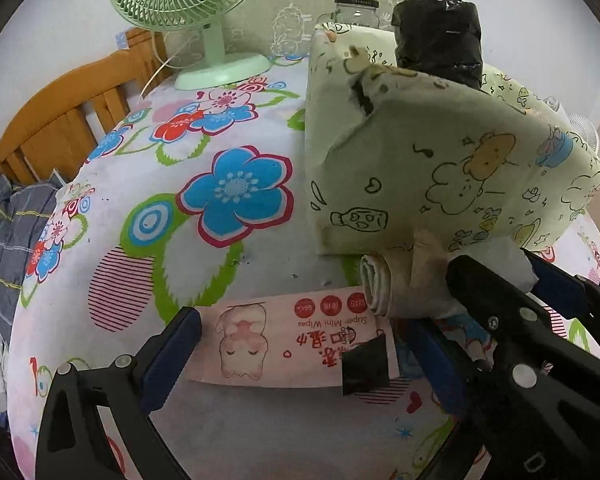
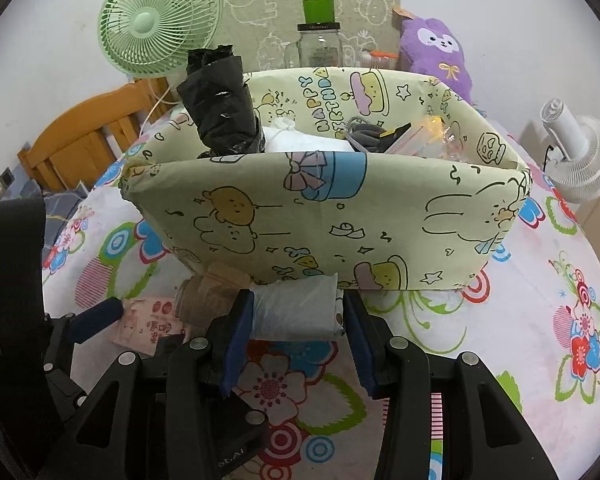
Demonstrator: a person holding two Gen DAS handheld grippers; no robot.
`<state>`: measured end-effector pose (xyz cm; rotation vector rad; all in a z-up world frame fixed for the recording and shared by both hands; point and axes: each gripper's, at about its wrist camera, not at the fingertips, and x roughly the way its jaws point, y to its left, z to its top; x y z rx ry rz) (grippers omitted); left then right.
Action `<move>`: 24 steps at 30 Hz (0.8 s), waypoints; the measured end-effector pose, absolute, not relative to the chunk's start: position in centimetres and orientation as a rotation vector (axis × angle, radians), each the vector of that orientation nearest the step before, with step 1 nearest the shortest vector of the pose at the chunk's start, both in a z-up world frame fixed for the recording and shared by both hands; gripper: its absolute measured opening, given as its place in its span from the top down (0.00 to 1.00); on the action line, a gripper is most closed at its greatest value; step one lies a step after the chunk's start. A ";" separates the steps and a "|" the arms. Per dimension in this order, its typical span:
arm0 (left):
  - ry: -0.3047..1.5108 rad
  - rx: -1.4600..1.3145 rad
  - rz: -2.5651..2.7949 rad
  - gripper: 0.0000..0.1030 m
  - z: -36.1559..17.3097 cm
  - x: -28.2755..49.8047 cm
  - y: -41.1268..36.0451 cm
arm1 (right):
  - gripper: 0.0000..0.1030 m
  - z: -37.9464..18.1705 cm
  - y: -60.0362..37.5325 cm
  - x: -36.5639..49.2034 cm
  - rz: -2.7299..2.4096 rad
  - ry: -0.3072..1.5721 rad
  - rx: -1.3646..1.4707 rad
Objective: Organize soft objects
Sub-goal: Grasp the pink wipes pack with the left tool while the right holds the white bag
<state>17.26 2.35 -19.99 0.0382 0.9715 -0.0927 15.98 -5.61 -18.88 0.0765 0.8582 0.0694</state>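
Observation:
A pink wet-wipes pack (image 1: pixel 284 340) lies flat on the floral sheet, and my left gripper (image 1: pixel 300 356) stands open with one finger at each end of it. Just right of the pack, my right gripper (image 2: pixel 298 336) is shut on a white and beige rolled bundle (image 2: pixel 296 308), low in front of the pale green cartoon-print fabric basket (image 2: pixel 324 220). In the left wrist view the bundle (image 1: pixel 380 288) and the right gripper (image 1: pixel 516 276) sit under the basket's (image 1: pixel 420 160) near corner. A black rolled bag (image 2: pixel 220 116) stands upright in the basket with several other items.
A green desk fan (image 2: pixel 156 20), a glass jar with a green lid (image 2: pixel 318 40) and a purple plush (image 2: pixel 436 52) stand behind the basket. A white fan (image 2: pixel 580 156) sits at the right. The wooden bed frame (image 1: pixel 60 120) and a plaid cloth (image 1: pixel 8 232) lie left.

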 end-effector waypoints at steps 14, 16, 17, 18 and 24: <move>0.955 0.099 -0.164 0.00 -20.0 15.1 0.2 | 0.53 -19.2 -6.9 14.4 0.061 0.871 0.079; 0.958 0.100 -0.168 0.00 -19.9 14.6 -0.2 | 0.53 -19.3 -7.5 13.9 0.055 0.874 0.084; 0.959 0.102 -0.168 0.00 -19.9 14.4 -0.4 | 0.53 -19.3 -7.7 13.7 0.054 0.873 0.087; 0.961 0.102 -0.168 0.00 -19.9 14.3 -0.6 | 0.53 -19.3 -7.9 13.4 0.052 0.872 0.087; 0.955 0.106 -0.179 0.00 -19.7 12.4 -1.5 | 0.53 -19.5 -9.2 12.1 0.045 0.871 0.104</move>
